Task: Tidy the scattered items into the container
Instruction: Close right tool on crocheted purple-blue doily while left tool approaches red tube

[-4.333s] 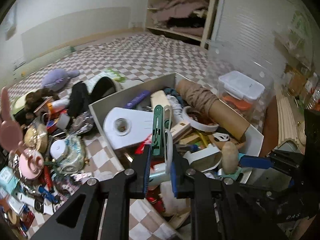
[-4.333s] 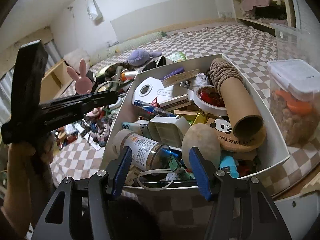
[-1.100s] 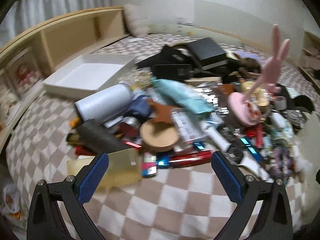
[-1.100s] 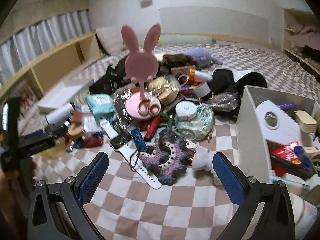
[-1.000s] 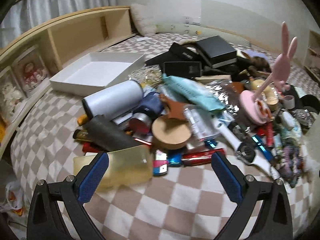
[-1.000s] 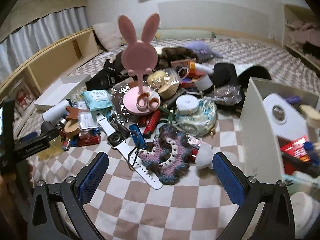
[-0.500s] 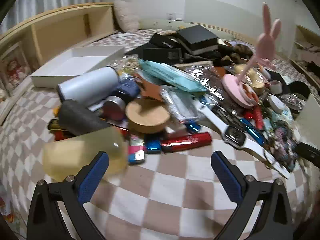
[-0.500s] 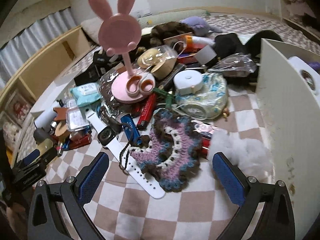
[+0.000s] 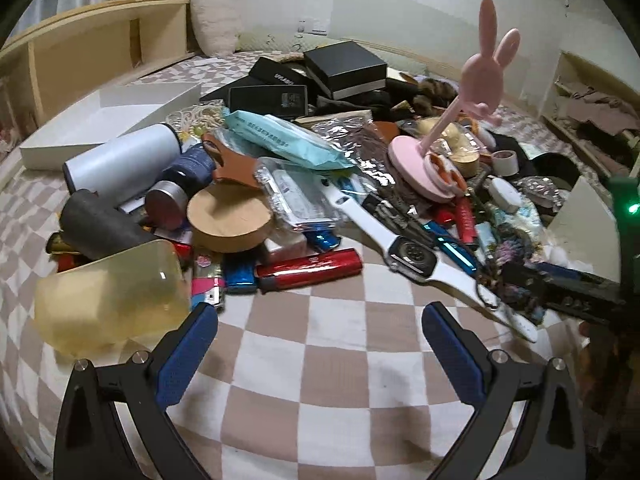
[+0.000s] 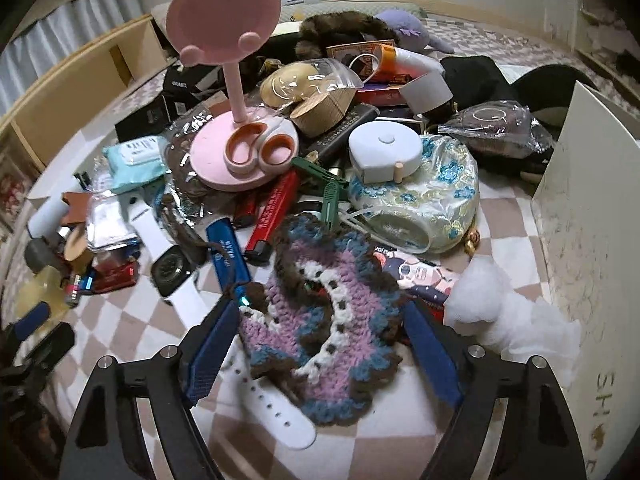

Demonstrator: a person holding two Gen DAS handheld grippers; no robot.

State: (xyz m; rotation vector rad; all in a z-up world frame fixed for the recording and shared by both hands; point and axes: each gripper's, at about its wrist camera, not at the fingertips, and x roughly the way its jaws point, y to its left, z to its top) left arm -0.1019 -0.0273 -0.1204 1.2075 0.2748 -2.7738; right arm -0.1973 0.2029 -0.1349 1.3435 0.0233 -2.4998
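The right gripper (image 10: 320,340), jaws spread, straddles the crocheted mat (image 10: 320,304) beside the white container (image 10: 592,240), seemingly to pinch it; the left gripper (image 9: 320,344) hangs spread too.

Bunny stand (image 10: 222,20): ears cut by top edge in right wrist view; base partly under scissors (image 10: 256,148).
Container (image 10: 592,248): only one white wall in frame, right side cut off; contents hidden. Lettering on wall cut by the frame edge, unreadable.
Watch (image 10: 172,266): strap end runs under crochet mat (image 10: 324,304) and left finger of right gripper (image 10: 320,344).
Red lighter (image 10: 274,210): lower end hidden under mat.
Card (image 10: 416,276): partly covered by mat and white stuffing (image 10: 508,320).
Wipes pack (image 9: 280,140): label print too small to read.
Right gripper, left wrist view: body blurred, cut by right edge.
Yellow cup (image 9: 108,296): blurred, near end behind left gripper (image 9: 320,340) finger.
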